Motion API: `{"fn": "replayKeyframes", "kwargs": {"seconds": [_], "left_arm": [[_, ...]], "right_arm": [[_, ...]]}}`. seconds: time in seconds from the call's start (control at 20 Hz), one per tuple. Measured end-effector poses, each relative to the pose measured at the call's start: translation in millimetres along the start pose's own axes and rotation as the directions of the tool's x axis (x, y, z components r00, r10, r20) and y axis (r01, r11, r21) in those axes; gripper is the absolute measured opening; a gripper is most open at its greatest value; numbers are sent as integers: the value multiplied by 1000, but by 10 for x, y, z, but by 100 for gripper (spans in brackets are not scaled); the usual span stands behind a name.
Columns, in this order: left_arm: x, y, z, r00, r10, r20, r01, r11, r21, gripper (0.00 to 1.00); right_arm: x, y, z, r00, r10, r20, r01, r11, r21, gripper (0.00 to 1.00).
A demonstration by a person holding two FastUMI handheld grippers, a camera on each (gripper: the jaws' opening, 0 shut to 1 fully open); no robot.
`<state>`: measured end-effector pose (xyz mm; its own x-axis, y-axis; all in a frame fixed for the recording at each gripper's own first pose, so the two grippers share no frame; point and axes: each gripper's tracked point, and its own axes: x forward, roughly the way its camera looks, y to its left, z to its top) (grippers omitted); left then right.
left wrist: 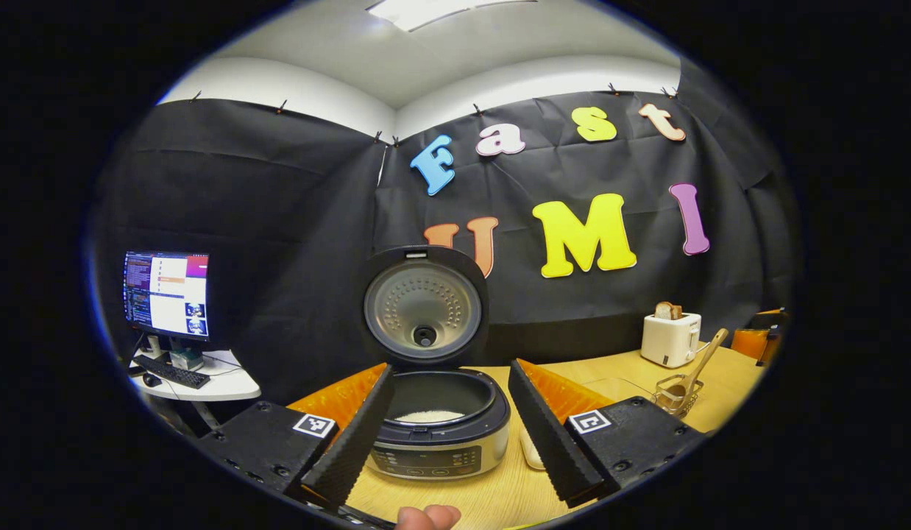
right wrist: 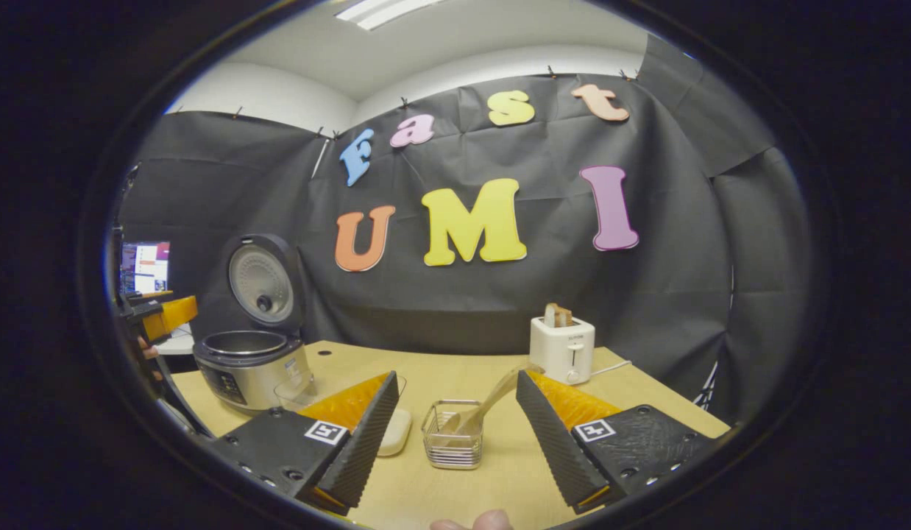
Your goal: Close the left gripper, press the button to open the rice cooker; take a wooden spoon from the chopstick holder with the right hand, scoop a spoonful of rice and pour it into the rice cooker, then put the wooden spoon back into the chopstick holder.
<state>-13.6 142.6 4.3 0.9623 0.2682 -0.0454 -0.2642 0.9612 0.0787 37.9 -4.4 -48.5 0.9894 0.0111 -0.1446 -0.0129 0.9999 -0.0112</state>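
The left tool (left wrist: 449,434) is spread wide and empty, aimed at the rice cooker (left wrist: 439,427) straight ahead, its lid (left wrist: 424,305) upright. The right tool (right wrist: 455,434) also gapes empty; between its fingers stands the chopstick holder (right wrist: 452,444) on the desk (right wrist: 463,375), wooden spoon (right wrist: 492,401) leaning inside.
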Motion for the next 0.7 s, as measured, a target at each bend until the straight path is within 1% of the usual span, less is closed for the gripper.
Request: {"fn": "replayKeyframes", "kwargs": {"seconds": [0.05,0.1,0.15,0.2,0.25,0.3,0.35,0.4,0.5,0.55,0.6,0.65,0.7], "left_arm": [[9,-31,4,1000,-10,2,10,1000,1,99],[4,-49,-17,1000,-14,-3,14,1000,3,99],[10,-45,-37,1000,-13,-9,13,1000,10,99],[9,-27,-26,1000,-9,-4,9,1000,19,95],[19,-30,-11,1000,-10,4,10,1000,28,99],[20,-43,-8,1000,-14,6,14,999,34,99],[20,-50,-13,1000,-18,5,18,999,34,99],[29,-75,-33,1000,-22,1,22,999,30,99],[29,-95,-45,999,-32,-7,32,999,25,99],[26,-96,-39,999,-34,-7,34,999,25,99],[24,-78,-39,999,-33,-5,33,999,28,99],[31,-64,-34,1000,-28,-5,28,999,29,99],[25,-54,-34,1000,-25,-4,25,999,30,99]], "right_arm": [[4,-9,8,1000,-3,2,3,1000,2,96],[1,-12,12,1000,-6,5,6,1000,5,100],[8,-5,-3,1000,-7,5,7,1000,9,100],[19,1,-17,1000,-7,-1,7,1000,10,96],[33,21,-36,1000,-5,-8,5,1000,11,92],[33,43,-55,1000,-1,-15,1,1000,11,96],[23,65,-58,1000,1,-17,-1,1000,12,92],[24,86,-41,1000,3,-13,-3,1000,12,96],[25,123,-29,1000,7,-7,-7,1000,1,96],[25,145,-31,1000,11,-5,-11,1000,-5,92],[30,157,-25,1000,13,-4,-14,1000,-10,96],[43,146,-35,1000,14,-4,-14,1000,-11,92],[53,123,-31,1000,12,-3,-12,1000,-9,92]]}}
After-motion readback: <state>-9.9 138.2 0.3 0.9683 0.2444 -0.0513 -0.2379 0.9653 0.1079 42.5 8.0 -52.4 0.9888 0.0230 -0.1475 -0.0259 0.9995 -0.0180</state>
